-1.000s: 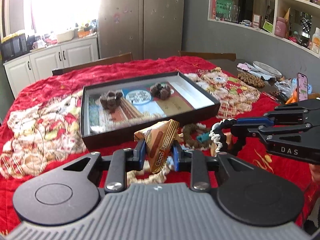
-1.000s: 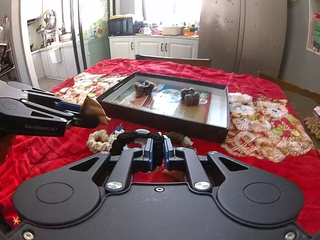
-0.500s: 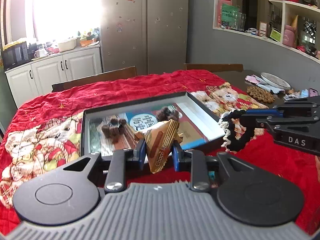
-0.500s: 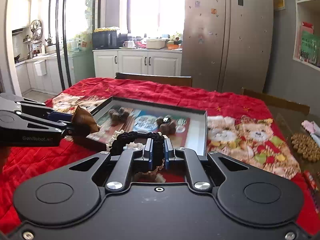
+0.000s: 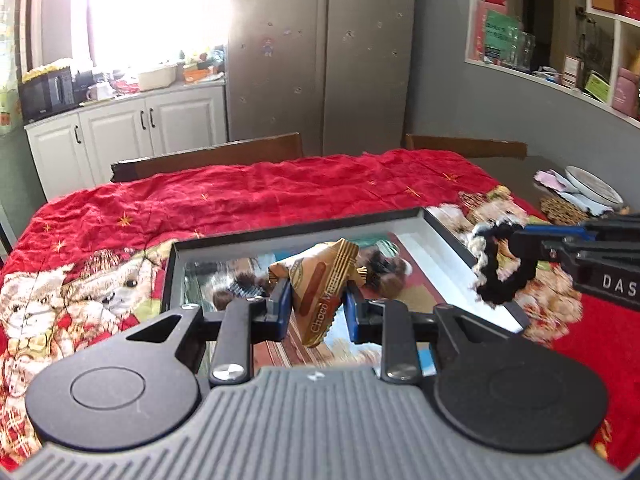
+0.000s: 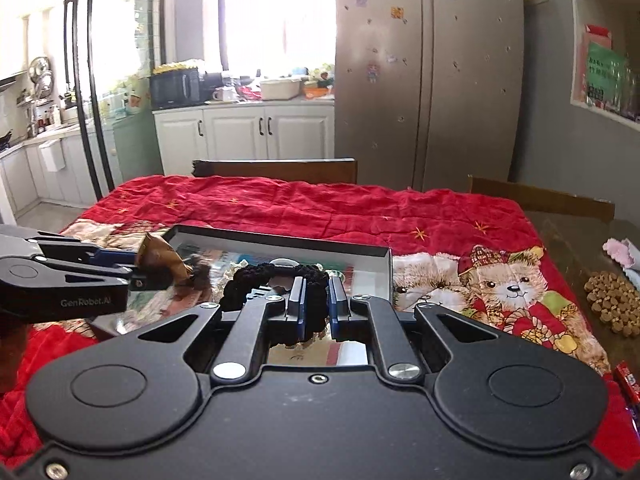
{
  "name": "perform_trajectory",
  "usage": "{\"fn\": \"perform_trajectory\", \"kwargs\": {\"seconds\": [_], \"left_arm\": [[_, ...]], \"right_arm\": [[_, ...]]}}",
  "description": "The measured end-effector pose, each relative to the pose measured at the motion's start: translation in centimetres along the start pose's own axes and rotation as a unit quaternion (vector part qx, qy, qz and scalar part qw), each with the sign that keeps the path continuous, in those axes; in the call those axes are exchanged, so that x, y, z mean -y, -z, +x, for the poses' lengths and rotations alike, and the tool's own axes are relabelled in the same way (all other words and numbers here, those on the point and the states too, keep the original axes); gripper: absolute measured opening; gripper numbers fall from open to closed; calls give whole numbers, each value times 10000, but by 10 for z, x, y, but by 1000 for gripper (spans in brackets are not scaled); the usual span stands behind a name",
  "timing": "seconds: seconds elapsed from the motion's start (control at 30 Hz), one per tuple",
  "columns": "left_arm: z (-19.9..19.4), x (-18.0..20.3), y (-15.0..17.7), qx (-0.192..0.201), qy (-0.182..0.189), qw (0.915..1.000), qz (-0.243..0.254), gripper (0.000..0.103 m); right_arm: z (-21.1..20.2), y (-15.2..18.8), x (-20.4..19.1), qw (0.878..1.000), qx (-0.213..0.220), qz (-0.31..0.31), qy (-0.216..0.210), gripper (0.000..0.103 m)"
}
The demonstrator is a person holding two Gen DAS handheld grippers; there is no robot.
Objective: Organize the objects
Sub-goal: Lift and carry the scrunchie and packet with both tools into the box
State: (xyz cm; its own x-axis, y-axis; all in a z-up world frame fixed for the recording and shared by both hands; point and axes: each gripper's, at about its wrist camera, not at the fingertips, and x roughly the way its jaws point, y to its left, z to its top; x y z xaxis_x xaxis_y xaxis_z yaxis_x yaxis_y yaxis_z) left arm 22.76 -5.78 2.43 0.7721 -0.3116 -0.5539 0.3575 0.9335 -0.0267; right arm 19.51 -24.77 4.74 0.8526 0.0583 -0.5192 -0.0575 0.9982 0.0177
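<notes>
My left gripper [image 5: 316, 304] is shut on a brown Choco snack packet [image 5: 322, 284] and holds it above the black-rimmed tray [image 5: 296, 230]. The packet also shows in the right wrist view [image 6: 160, 258]. My right gripper [image 6: 316, 300] is shut on a black braided bracelet [image 6: 276, 276] with a cream braided one hanging with it, over the tray's [image 6: 280, 240] right part. The bracelets show in the left wrist view [image 5: 496, 268]. Dark brown clumps [image 5: 384, 268] lie in the tray.
A red bear-print cloth [image 5: 240, 196] covers the table. Wooden chairs [image 6: 276, 168] stand at the far edge. A plate [image 5: 592, 184] and a brown beaded mat [image 6: 616, 304] lie on the bare table to the right. Cabinets and a fridge stand behind.
Both grippers rose from the cloth and moved forward over the tray, carrying the packet and the bracelets. The loose bracelets left on the cloth are out of view.
</notes>
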Motion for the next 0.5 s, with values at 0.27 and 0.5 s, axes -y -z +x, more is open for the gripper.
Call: {"fn": "perform_trajectory", "kwargs": {"seconds": [0.27, 0.5], "left_arm": [[39, -3, -8, -163, -46, 9998, -57, 31], [67, -6, -8, -319, -60, 9994, -131, 31]], "right_arm": [[47, -2, 14, 9994, -213, 253, 121, 11], [76, -3, 27, 9984, -315, 423, 228, 11]]}}
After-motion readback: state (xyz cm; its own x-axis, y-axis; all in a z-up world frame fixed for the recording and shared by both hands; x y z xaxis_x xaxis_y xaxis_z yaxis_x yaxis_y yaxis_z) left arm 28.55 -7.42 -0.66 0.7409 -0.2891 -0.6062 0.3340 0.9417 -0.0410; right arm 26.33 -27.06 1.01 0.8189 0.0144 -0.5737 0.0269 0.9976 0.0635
